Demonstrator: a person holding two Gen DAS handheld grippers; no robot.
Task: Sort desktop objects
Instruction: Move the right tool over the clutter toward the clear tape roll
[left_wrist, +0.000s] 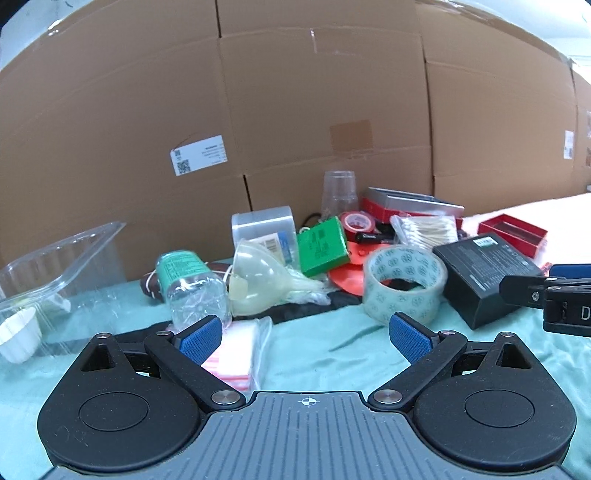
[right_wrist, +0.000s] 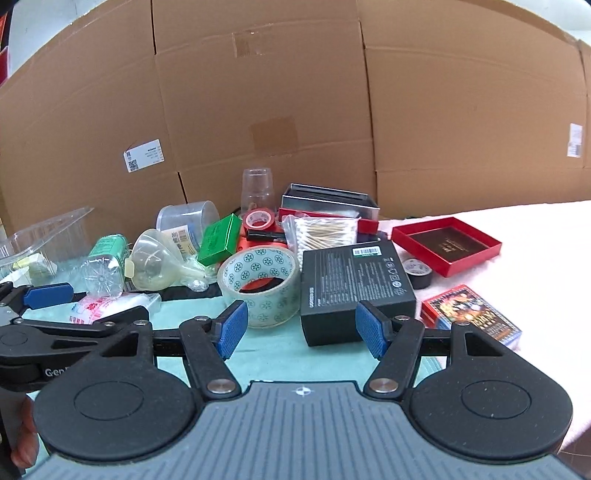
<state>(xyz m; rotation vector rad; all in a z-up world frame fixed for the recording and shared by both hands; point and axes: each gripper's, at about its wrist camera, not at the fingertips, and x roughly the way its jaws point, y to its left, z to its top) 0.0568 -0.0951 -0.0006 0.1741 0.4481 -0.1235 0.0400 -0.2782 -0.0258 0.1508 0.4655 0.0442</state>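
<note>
A pile of desk objects lies on a teal cloth (left_wrist: 325, 347). In the left wrist view my left gripper (left_wrist: 306, 332) is open and empty, just short of a patterned tape roll (left_wrist: 404, 286), a clear funnel (left_wrist: 258, 277), a plastic bottle (left_wrist: 192, 288) and a pack of zip bags (left_wrist: 236, 350). In the right wrist view my right gripper (right_wrist: 301, 328) is open and empty, its jaws in front of the black box (right_wrist: 354, 284) and the tape roll (right_wrist: 260, 284). The left gripper (right_wrist: 48, 295) shows at the left there.
A cardboard wall (left_wrist: 295, 110) closes the back. A clear tray (left_wrist: 55, 266) with a white cup (left_wrist: 20, 332) stands at the left. A green box (right_wrist: 218, 240), cotton swabs (right_wrist: 325, 230), a red tray (right_wrist: 447, 245), a card deck (right_wrist: 472, 314) and a black tape roll (right_wrist: 417, 273) lie around.
</note>
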